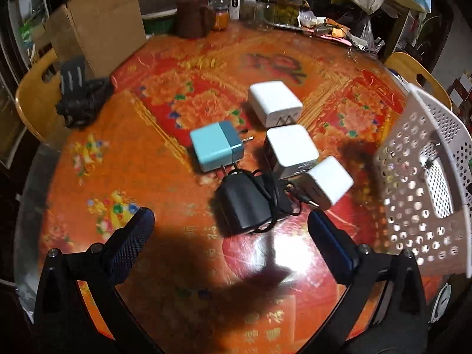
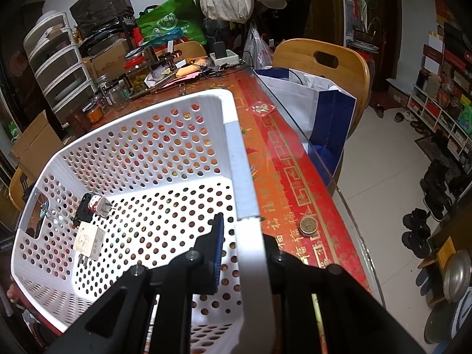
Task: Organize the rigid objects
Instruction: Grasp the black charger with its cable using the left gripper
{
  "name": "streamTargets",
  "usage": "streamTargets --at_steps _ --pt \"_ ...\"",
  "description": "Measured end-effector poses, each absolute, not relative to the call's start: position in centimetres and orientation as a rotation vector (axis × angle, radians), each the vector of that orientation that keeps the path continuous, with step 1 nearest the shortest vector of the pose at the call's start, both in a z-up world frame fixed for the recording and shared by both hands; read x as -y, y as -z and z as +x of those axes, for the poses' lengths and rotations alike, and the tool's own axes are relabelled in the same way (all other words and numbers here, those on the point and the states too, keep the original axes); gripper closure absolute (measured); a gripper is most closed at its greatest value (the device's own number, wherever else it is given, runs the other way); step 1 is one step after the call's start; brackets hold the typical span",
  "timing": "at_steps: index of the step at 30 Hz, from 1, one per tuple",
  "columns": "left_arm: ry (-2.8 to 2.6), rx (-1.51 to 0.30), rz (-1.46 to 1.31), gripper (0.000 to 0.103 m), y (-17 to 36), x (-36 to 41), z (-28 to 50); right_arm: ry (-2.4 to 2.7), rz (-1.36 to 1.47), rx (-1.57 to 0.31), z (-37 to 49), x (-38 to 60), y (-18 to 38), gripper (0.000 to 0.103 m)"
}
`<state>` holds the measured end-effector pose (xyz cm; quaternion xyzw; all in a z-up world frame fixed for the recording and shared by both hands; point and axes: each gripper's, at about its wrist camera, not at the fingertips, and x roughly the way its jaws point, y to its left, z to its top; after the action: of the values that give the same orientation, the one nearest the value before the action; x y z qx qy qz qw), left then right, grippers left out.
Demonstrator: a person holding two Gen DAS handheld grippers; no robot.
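left gripper [image 1: 231, 222] gapes empty just short of black charger [image 1: 246, 203]; right gripper [image 2: 243, 236] clamps basket [image 2: 250, 183] rim.

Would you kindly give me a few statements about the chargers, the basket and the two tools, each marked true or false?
1. The left tool stands wide open with nothing between its fingers. True.
2. The right tool is shut on the rim of the white basket. True.
3. The basket is empty. False: two chargers lie inside, near its left wall.
4. The black charger with its cord lies closest to the left tool. True.
5. The blue charger sits inside the basket. False: it lies on the table, left of three white chargers.
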<state>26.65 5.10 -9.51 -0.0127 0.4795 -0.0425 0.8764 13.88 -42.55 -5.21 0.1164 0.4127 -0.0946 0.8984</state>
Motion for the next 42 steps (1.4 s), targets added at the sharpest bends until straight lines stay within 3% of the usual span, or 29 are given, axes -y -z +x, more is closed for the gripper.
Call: streamTargets --at_steps 11,15,22,42 --pt "0.129 -1.019 -0.024 0.002 13.8 -2.5 29.2 0.231 0.220 -0.872 13.9 42.6 5.2 0.088" --pt "0.099 -1.011 -0.035 0.011 14.1 -2.9 29.6 0.232 0.217 -0.873 13.9 42.6 5.2 0.088" --pt "0.133 -1.011 -0.043 0.039 14.5 -2.1 29.9 0.230 0.218 -0.872 13.9 42.6 5.1 0.088" --pt "0.047 -0.714 0.052 0.040 4.4 -1.9 24.1 0.205 0.217 -0.862 13.9 42.5 5.0 0.088"
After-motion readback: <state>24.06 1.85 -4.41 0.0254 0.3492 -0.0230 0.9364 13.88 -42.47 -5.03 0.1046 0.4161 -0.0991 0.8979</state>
